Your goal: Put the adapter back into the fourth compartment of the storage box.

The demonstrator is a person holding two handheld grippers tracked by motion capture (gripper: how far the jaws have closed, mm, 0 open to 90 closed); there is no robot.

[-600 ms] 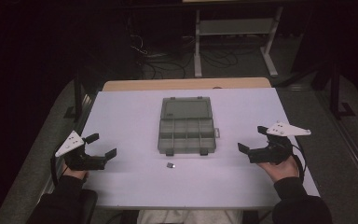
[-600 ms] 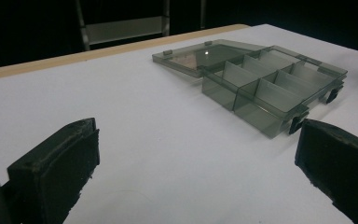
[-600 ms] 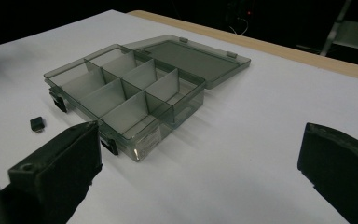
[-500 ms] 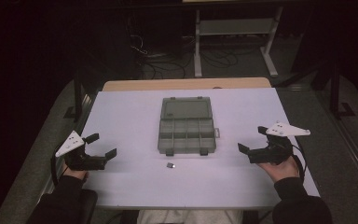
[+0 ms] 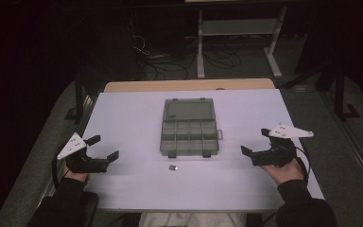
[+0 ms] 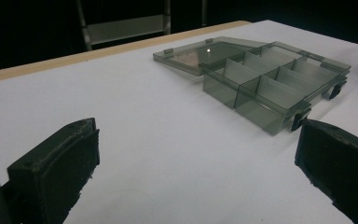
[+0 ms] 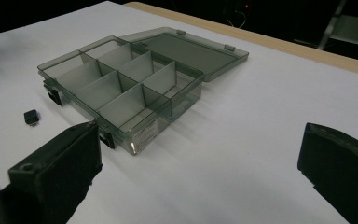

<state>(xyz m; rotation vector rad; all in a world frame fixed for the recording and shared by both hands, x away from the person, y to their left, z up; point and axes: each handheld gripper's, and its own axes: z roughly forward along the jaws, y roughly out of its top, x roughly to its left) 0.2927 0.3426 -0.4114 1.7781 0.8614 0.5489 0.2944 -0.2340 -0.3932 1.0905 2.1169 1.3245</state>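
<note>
Open compartment box (image 5: 189, 126) at frame centre, small black piece (image 5: 173, 167) just below, left gripper (image 5: 102, 147) and right gripper (image 5: 256, 142) wide open, empty, well apart at either side.

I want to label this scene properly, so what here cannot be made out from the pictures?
- Small dark part: too small in the high view, dim in the right gripper view, to tell what it is.
- Organizer box: contents unclear through the smoky dividers.
- Left gripper, right gripper: jaws cut off by the bottom edge in their own views.
</note>
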